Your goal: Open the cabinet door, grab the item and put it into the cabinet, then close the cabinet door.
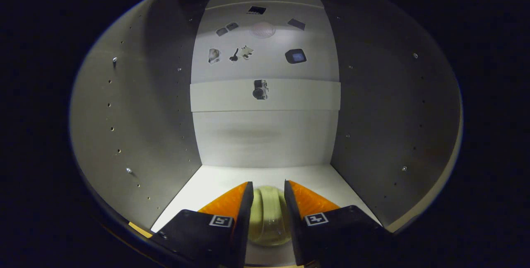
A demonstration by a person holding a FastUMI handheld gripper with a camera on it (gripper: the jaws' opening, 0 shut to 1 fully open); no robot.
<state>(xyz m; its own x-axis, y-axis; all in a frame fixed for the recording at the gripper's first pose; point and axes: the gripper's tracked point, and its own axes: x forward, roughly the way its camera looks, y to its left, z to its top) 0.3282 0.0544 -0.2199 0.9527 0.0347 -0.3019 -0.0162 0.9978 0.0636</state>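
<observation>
I am looking into the open white cabinet (pixel 265 135), with its back wall straight ahead and its side walls left and right. My gripper (pixel 268 191) reaches just inside, low over the cabinet floor (pixel 215 181). Between its fingers sits a pale, yellowish rounded item (pixel 268 214) with a glossy, ribbed surface. Both fingers lie against the item's sides, so the gripper is shut on it. The item's underside rests at or very near the floor; I cannot tell whether it touches.
A white horizontal shelf strip (pixel 223 96) crosses the back wall at mid height, with a small dark fitting (pixel 260 89) on it. Several small dark fittings (pixel 295 56) dot the upper panel. Rows of peg holes (pixel 111 104) run down the side walls.
</observation>
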